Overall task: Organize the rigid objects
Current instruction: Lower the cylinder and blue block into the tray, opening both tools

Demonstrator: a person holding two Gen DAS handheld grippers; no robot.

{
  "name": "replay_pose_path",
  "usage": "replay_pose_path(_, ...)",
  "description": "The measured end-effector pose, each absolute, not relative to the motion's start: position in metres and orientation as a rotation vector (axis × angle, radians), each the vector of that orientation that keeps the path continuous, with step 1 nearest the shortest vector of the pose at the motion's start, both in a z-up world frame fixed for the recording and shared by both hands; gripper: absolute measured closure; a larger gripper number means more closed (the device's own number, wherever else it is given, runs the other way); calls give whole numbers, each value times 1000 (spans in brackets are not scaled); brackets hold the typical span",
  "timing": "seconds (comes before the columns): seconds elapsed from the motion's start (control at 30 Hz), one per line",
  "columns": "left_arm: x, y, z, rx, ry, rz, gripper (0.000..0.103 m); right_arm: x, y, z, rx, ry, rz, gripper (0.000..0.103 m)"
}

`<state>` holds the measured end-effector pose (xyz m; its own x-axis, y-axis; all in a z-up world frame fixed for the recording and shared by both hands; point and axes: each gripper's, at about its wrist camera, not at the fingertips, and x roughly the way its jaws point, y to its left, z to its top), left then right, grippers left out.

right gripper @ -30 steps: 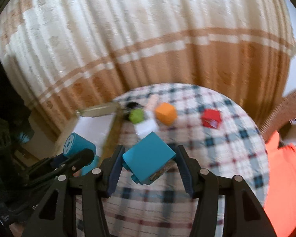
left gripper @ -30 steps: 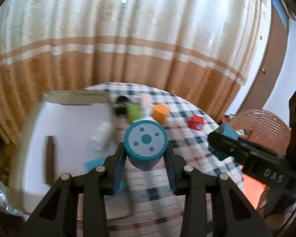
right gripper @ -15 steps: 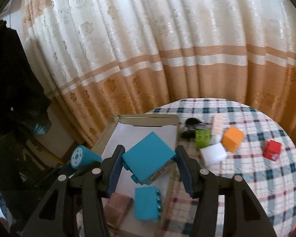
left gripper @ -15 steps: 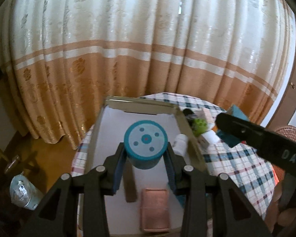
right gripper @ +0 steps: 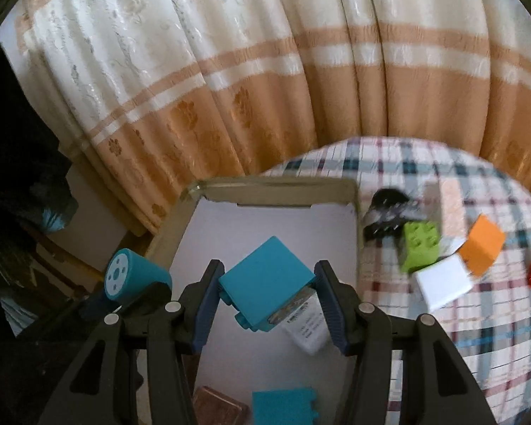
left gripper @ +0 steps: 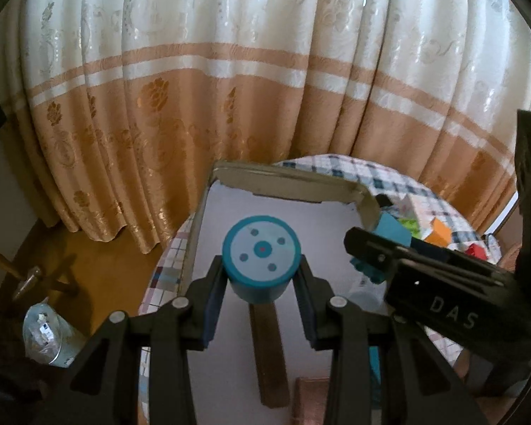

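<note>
Above the box: left tool clamping teal cylinder; right tool clamping teal block.

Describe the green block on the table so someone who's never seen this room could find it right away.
Start at the round table with the checked cloth, then the open cardboard box on its left side. Just right of the box's far corner sits the green block, the only lime-green piece, studded on top, between a black object and a white cube.
</note>
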<state>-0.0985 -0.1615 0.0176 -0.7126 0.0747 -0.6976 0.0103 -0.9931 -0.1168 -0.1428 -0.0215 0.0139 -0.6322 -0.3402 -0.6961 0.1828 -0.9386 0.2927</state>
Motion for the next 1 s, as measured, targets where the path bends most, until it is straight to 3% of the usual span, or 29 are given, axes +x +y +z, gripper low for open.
replay_pose_path(0.33,-111,-163,3,-1295,-103,2895,66,-156,-27,-7,1241,-337,-2487,46)
replay_pose_path(0.43,-112,-163,3,-1312,-92,2900,64,-156,-26,-10,1266,-389,-2450,39)
replay_pose_path(0.57,-106,-161,12,-1251,-98,2904,26,-148,-16,0,1199,-439,-2479,27)
replay_pose_path(0.67,-96,-152,24,-1170,22,3013,0,-142,-6,8,1166,-483,-2502,27)
replay_pose_path(0.77,-89,-144,37,-1093,122,3078,1,-131,10,18,1105,-528,-2551,27)
replay_pose_path(1.0,-83,-131,43,-1098,67,3040,0,-101,48,40,977,-587,-2700,27)
